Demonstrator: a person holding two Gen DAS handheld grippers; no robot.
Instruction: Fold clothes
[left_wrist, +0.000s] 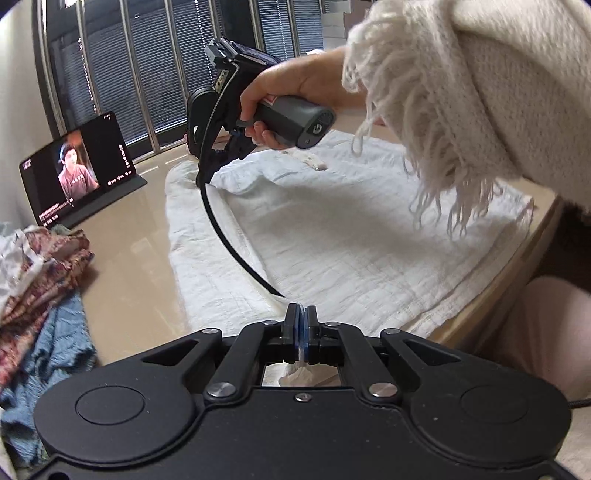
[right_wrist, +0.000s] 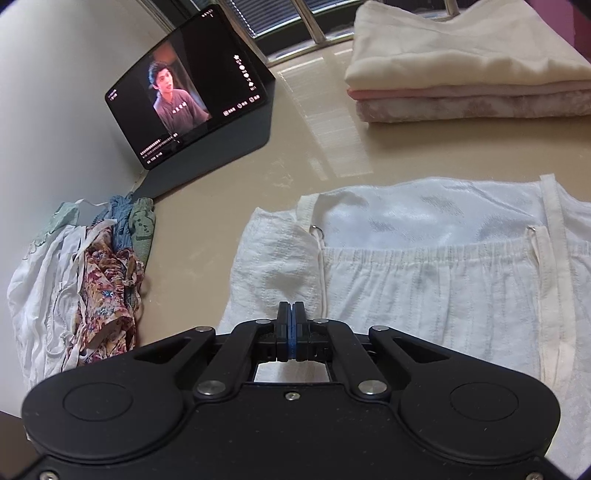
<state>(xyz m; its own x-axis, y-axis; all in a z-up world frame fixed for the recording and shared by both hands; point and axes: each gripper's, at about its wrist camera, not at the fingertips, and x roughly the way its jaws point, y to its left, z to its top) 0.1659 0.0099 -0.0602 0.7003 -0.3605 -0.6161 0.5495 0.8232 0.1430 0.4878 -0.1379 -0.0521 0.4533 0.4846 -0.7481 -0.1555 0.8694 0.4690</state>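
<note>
A white textured garment (right_wrist: 424, 295) lies spread flat on the beige table (right_wrist: 314, 155), its shoulder straps and gathered band at the far side in the right wrist view. The left gripper (left_wrist: 301, 314) has its fingers clenched on a thin fold of this white cloth, a wisp of which shows between the blue pads and below them. The right gripper (right_wrist: 291, 314) hangs over the garment's left edge with its fingers pressed together; whether cloth is caught between them cannot be told from here. In the left wrist view the right gripper is held by a hand (left_wrist: 291, 88) above the far part of the garment, and its black cable (left_wrist: 229, 236) trails across the cloth. A fringed cream sleeve (left_wrist: 461, 110) hangs in the near right of that view and hides part of the table. To the far left a tablet (right_wrist: 184, 96) stands propped with a video playing. A heap of unfolded clothes (right_wrist: 92, 280), floral, blue and white, lies at the left. A stack of folded clothes (right_wrist: 469, 81) sits at the far right, well apart from the garment.
</note>
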